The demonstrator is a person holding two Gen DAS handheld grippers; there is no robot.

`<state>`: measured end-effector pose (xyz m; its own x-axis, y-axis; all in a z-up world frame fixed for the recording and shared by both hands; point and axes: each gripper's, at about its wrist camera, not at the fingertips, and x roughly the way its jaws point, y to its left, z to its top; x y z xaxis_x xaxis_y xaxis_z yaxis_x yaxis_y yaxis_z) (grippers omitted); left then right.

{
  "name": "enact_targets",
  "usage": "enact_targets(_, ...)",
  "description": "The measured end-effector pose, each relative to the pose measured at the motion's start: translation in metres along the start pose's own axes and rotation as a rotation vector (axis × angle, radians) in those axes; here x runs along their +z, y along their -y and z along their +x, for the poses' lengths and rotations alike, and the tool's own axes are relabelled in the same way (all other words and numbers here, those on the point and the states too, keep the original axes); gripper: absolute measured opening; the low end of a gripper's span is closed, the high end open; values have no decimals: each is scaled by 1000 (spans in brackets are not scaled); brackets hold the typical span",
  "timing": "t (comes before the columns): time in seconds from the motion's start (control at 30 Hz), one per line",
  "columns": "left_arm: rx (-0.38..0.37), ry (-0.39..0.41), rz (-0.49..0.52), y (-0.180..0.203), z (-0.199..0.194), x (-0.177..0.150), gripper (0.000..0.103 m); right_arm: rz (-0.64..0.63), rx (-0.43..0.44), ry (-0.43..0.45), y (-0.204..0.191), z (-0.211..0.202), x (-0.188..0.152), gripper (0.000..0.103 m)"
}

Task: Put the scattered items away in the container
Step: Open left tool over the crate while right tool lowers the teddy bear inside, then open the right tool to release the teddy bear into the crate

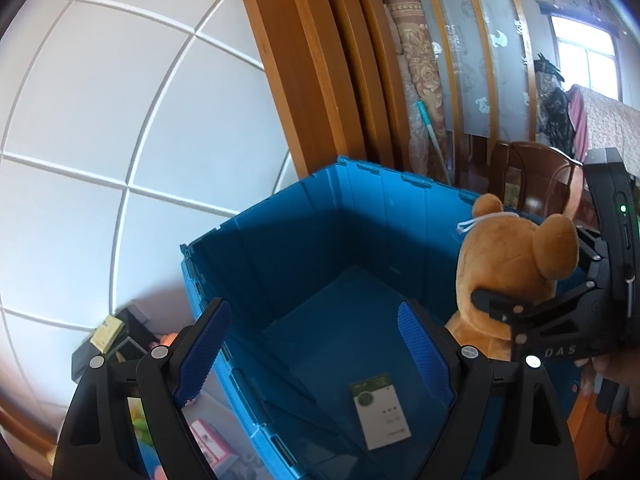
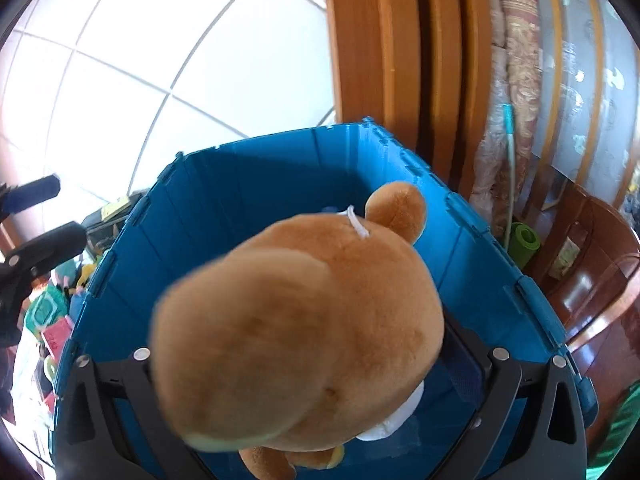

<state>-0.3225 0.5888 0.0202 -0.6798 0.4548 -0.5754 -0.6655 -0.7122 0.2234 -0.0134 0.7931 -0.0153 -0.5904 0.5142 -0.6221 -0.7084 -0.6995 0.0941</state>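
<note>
Your right claw (image 2: 304,364) is clamped on the brown plush bear (image 2: 304,320) and holds it above the open blue container (image 1: 320,240), near its right wall. The bear stands upright, its long axis vertical, head and ears on top, back of the head toward you. Your left claw (image 1: 316,356) is wide apart and holds nothing, over the container, where a small card (image 1: 380,412) lies flat.

one blue crate (image 1: 304,216), one plush bear (image 1: 516,264), one card (image 1: 380,412)

Bright daylight, overexposed wall, fisheye warping.
</note>
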Motion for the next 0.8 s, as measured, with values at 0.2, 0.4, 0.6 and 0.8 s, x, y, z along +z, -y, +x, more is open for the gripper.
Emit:
enact_targets(0.2,6,5,-8,-4,-2,-1,86,-38,11,48,-11,-11,11,103)
enact_targets(0.4,9,9,-16,-8,-4,-3,86,-57,-4,13,-15,-3,12,103)
enact_targets(0.6,11,13,-30,-13,-10,-9,86,-62,-4,3,-19,-8,7,103)
enact_targets(0.8,27,21,-42,-17,-25,-18,86,-71,5,10,-27,-18,2,103)
